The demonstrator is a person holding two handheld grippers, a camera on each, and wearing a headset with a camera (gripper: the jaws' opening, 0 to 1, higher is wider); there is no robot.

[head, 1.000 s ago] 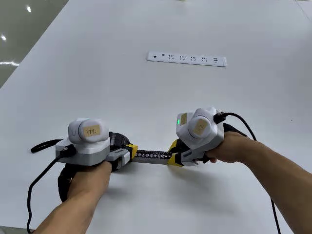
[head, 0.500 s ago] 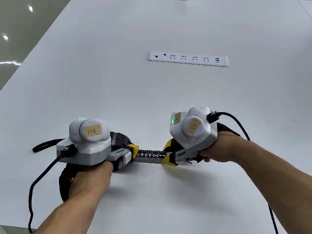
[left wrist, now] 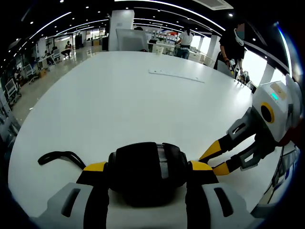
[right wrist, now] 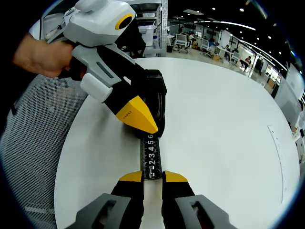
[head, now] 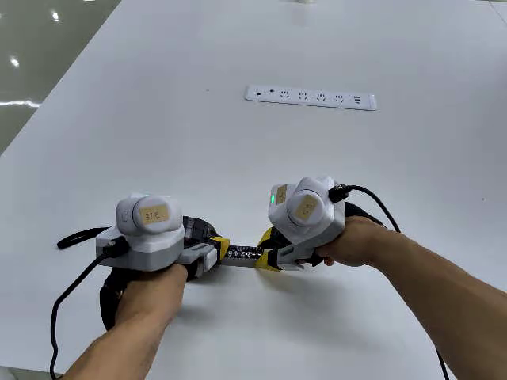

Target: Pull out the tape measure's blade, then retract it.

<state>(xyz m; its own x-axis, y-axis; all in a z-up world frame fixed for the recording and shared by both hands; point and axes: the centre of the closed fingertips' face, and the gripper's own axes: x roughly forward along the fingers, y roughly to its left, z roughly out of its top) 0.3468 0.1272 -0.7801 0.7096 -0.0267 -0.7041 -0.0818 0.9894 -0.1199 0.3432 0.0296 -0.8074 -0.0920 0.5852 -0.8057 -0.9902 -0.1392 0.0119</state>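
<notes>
The black tape measure case [head: 196, 231] lies on the white table [head: 238, 158], and my left gripper [head: 215, 247] is shut on it. In the left gripper view the case [left wrist: 143, 157] sits between the yellow-tipped jaws of my left gripper [left wrist: 147, 168]. A short length of blade [head: 242, 253] runs from the case to my right gripper [head: 265, 260], which is shut on the blade's end. In the right gripper view the numbered blade [right wrist: 151, 157] passes between the yellow tips of my right gripper [right wrist: 152, 177], with the case [right wrist: 153, 100] just ahead. The case's black wrist strap [head: 79, 235] trails left.
A white power strip [head: 310, 96] lies further back on the table. The table's left edge drops to a shiny floor [head: 32, 47]. Black cables [head: 71, 293] hang from both grippers. A mesh chair back [right wrist: 43, 143] stands beside the table. People stand at the far end [left wrist: 233, 43].
My right gripper has moved left toward the left gripper with the blade end in it. The visible blade is shorter. The left gripper and case have barely moved.
</notes>
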